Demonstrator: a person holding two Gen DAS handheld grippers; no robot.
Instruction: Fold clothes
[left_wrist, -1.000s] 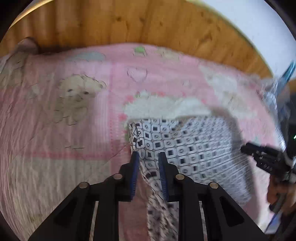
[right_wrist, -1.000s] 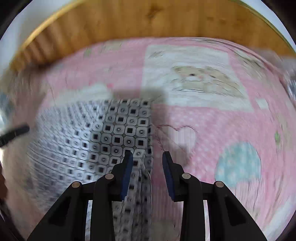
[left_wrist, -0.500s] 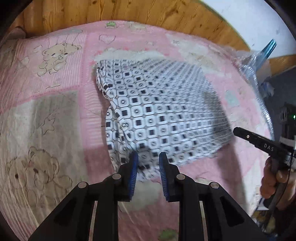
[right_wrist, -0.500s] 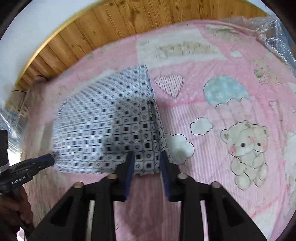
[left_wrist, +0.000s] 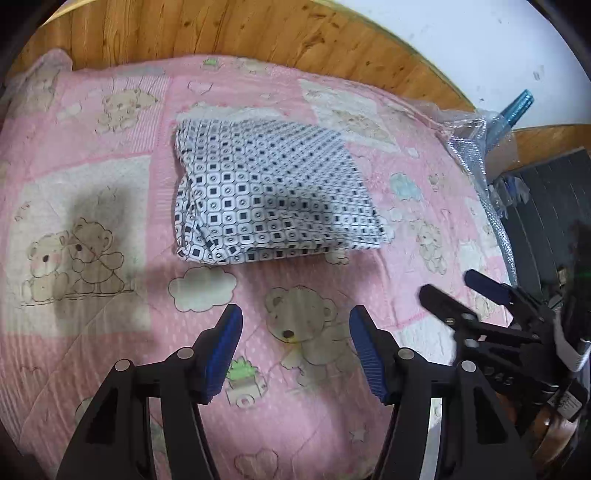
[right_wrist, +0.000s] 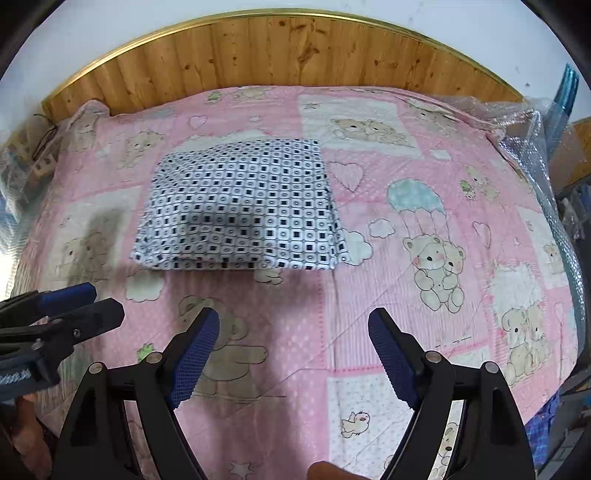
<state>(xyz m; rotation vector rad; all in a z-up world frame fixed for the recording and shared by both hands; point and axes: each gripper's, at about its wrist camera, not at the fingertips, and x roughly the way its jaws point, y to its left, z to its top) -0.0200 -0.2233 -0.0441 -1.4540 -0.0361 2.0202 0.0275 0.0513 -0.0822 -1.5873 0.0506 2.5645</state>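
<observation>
You have one garment (right_wrist: 240, 206): black-and-white geometric print, folded into a flat rectangle w/ layered near edge, lying mid-bed on pink quilt (right_wrist: 369, 302).

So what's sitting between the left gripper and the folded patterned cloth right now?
Only bare pink quilt: no object lies between the open left gripper and the folded cloth. The left wrist view shows it; the right agrees.
</observation>
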